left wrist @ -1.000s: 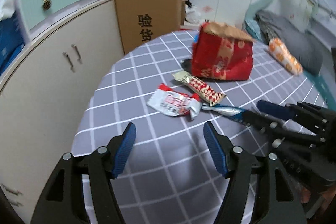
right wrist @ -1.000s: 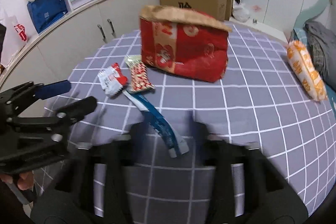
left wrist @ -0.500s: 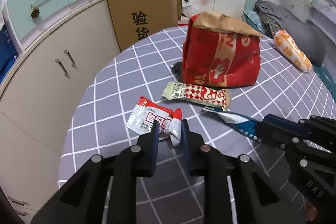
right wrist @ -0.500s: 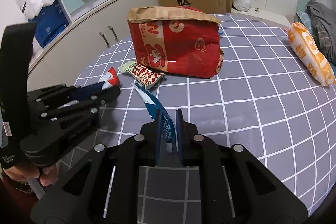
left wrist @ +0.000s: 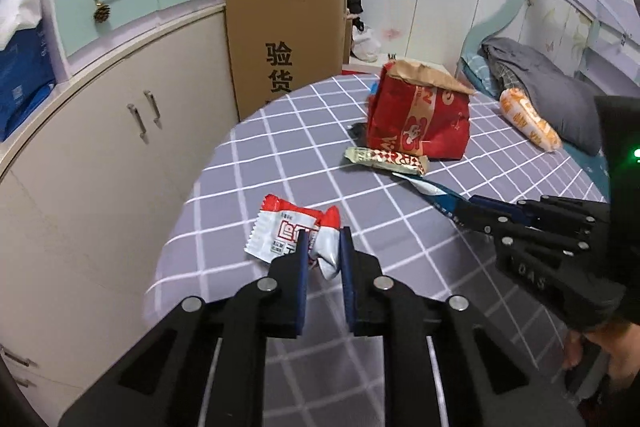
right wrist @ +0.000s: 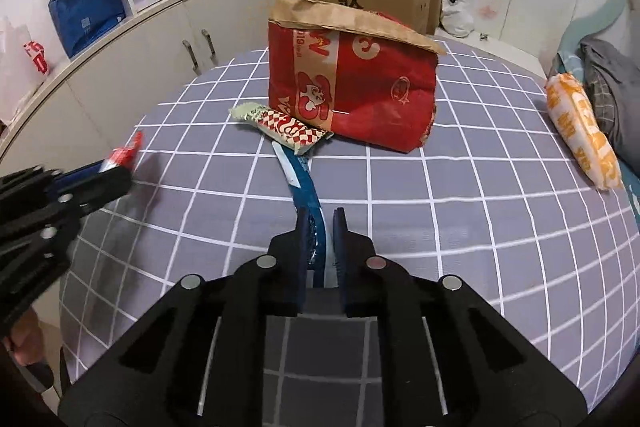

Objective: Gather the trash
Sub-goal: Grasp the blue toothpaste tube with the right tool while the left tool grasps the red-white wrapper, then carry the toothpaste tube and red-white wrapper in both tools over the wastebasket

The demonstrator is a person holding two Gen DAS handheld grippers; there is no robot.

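Your left gripper [left wrist: 323, 247] stood wide over bare cloth a second ago; its jaws have just been closing, and they now pinch the twisted end of the red-and-white wrapper [left wrist: 288, 233], which has come off the cloth near the table's left edge. Your right gripper [right wrist: 321, 227] has also just been closing and now clamps the near end of the blue wrapper [right wrist: 306, 183], whose far end lies beside the checkered bar wrapper [right wrist: 282, 126]. So you have two pieces of trash secured, and I'd judge both ready to carry to the red paper bag [right wrist: 352, 83] toward the table's far side.

The held wrappers are thin, glossy film, crinkled and floppy; expect them to droop and twist. The blue one is a long, narrow strip. The bag is stiff, creased paper with its brown top folded over, so you may need to open it. The gridded tablecloth [right wrist: 480, 227] is soft fabric
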